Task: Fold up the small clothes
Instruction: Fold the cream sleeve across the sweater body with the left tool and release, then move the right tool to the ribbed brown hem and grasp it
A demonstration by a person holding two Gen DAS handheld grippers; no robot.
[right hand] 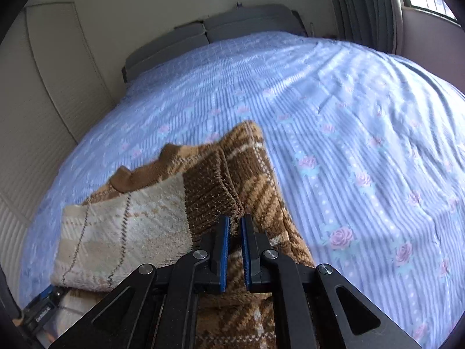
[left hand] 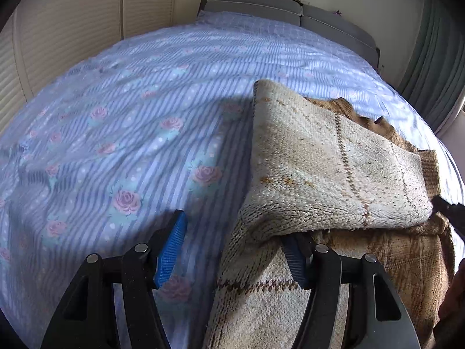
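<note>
Knitted sweater (left hand: 334, 160) is lying on the bed (left hand: 130, 101); we are pinching its cuff (right hand: 209, 192) with right fingers (right hand: 223, 247), left fingers (left hand: 171, 250) spread.

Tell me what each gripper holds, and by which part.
The right gripper pinches the brown-and-cream knitted sweater by its dark ribbed cuff. The left gripper is open, holding nothing.

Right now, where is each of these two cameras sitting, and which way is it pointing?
Left wrist view: sits on the left hand-held gripper, looks across the bed to the headboard; open blue fingers, sweater draped over one.
Right wrist view: sits on the right hand-held gripper, same direction; fingers nearly closed at the sweater's brown cuff.
Shared: sweater, bed, headboard.
</note>
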